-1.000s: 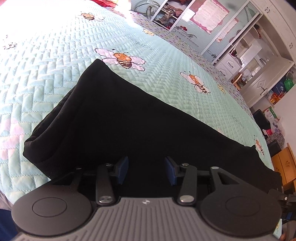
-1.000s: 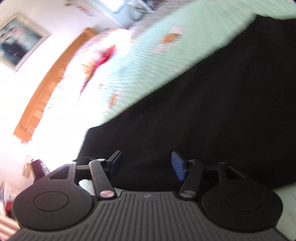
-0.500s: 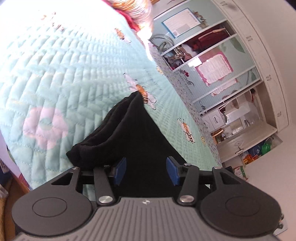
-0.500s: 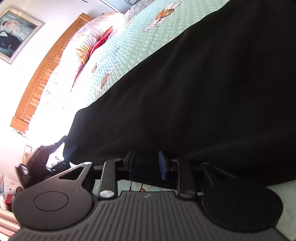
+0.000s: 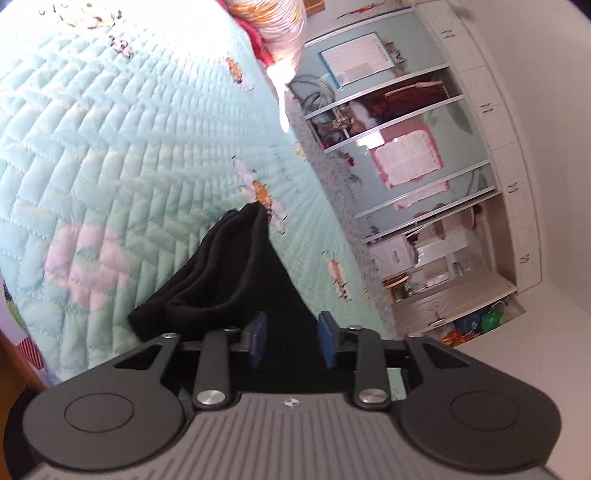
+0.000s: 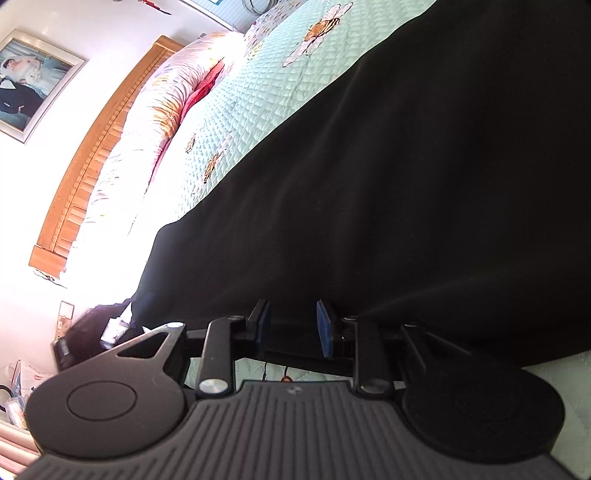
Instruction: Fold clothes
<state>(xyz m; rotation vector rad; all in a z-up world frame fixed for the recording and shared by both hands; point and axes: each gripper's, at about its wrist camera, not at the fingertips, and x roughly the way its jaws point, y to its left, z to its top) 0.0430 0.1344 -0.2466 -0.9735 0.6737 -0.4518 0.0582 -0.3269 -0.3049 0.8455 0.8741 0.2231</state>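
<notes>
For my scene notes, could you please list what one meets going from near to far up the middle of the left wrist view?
left claw → black garment → mint quilted bedspread → floral pillow

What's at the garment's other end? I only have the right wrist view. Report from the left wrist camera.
Observer: The black garment narrows to a far corner lying on the quilt, right by an orange bee print.
Operator: Tell me what the left tongs have.
Observer: Black cloth fills the gap between the blue pads of the left tongs.
Operator: Check that end's edge for layers.
Observer: Several stacked folds show along the garment's left edge in that view.
</notes>
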